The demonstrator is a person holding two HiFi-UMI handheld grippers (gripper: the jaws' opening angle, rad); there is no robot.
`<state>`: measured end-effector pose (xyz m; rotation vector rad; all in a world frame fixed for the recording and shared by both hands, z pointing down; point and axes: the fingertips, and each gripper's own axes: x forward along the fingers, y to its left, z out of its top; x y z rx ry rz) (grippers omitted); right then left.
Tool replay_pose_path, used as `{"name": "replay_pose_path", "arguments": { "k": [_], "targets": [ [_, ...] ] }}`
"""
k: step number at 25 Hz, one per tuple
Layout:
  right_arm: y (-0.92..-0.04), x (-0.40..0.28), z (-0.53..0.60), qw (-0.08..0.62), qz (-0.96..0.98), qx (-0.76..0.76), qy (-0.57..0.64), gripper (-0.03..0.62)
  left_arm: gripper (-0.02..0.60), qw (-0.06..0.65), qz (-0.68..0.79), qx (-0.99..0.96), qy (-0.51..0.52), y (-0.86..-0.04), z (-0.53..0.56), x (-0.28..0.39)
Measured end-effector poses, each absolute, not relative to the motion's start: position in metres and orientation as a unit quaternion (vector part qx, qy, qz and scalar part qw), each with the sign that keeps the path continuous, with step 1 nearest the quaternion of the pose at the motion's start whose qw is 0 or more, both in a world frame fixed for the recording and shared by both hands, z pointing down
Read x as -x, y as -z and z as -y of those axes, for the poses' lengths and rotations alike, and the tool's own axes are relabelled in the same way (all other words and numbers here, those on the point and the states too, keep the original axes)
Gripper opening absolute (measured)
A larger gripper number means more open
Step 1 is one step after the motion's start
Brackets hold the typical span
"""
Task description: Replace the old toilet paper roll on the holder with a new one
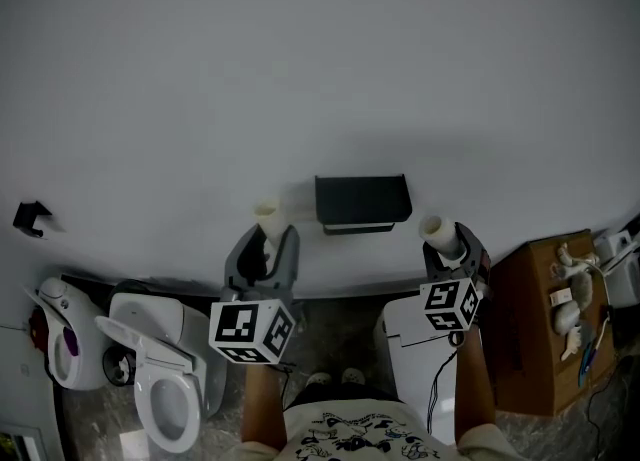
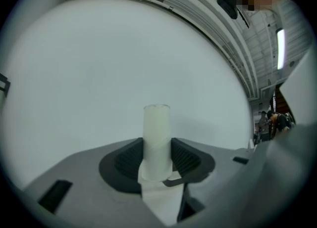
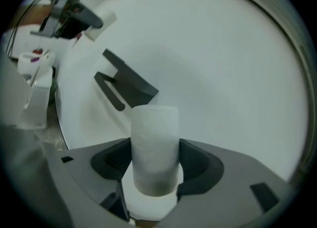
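Note:
The black paper holder [image 1: 362, 201] hangs on the white wall with no roll on it; in the right gripper view the holder [image 3: 126, 86] shows tilted, its arm bare. My left gripper [image 1: 265, 236] is held left of it, shut on the old roll [image 2: 157, 140], a thin pale tube with a tail of paper hanging below the jaws. To the holder's right, my right gripper [image 1: 447, 241] is shut on the new roll [image 3: 153, 145], a thicker white cylinder that stands out past the jaws. The left gripper [image 3: 74, 14] is also seen from the right one.
A toilet [image 1: 165, 389] with its seat down stands at lower left, a white appliance [image 1: 60, 344] beside it. A white box [image 1: 415, 344] sits below the right gripper. A brown cabinet [image 1: 535, 324] with small items on top is at the right. A small black hook [image 1: 30, 217] is on the wall.

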<state>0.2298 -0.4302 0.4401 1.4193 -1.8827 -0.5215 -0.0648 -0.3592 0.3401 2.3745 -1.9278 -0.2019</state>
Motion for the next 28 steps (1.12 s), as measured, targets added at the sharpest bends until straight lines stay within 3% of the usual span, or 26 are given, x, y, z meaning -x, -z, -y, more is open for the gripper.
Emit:
{"name": "replay_pose_path", "arguments": {
  "k": [7,28],
  "targets": [
    [-0.456,-0.217,0.443,0.521,0.606,-0.458,0.390,0.305,0.179,0.034,0.638,-0.767,0.061,-0.340,0.353,0.071],
    [-0.468,-0.165,0.449,0.528,0.606,-0.408,0.433,0.305,0.179,0.037,0.667,-0.739,0.087,-0.329,0.329,0.107]
  ]
}}
